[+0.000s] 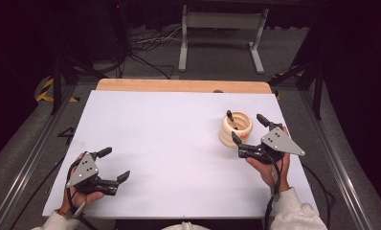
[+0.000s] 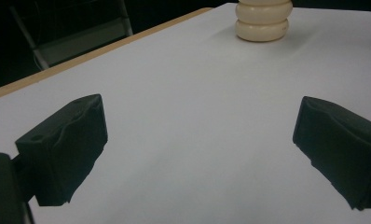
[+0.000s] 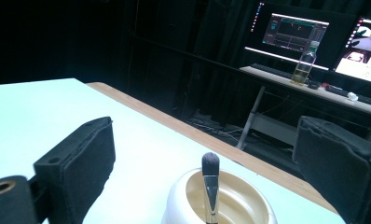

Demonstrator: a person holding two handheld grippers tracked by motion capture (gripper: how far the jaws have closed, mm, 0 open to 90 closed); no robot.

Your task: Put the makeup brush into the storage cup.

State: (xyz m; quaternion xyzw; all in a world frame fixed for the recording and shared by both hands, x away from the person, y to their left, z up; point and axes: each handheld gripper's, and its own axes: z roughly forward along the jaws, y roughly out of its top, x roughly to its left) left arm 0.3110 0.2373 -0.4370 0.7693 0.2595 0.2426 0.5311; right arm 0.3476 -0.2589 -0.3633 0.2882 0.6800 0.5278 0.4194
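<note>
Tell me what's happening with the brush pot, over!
Left gripper open, low on the table, holding nothing. Right gripper open beside the cream holder, jaws either side of it. Brush standing inside, untouched. Nothing in the way.

Holder (image 3: 221,205) glossy cream ceramic-like; table (image 1: 169,143) matt white, wood edge; brush (image 3: 210,184) soft bristles.

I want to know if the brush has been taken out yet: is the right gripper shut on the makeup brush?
No: the right gripper stands open, its jaws wide on either side of the brush, which stands in the cream holder.
</note>
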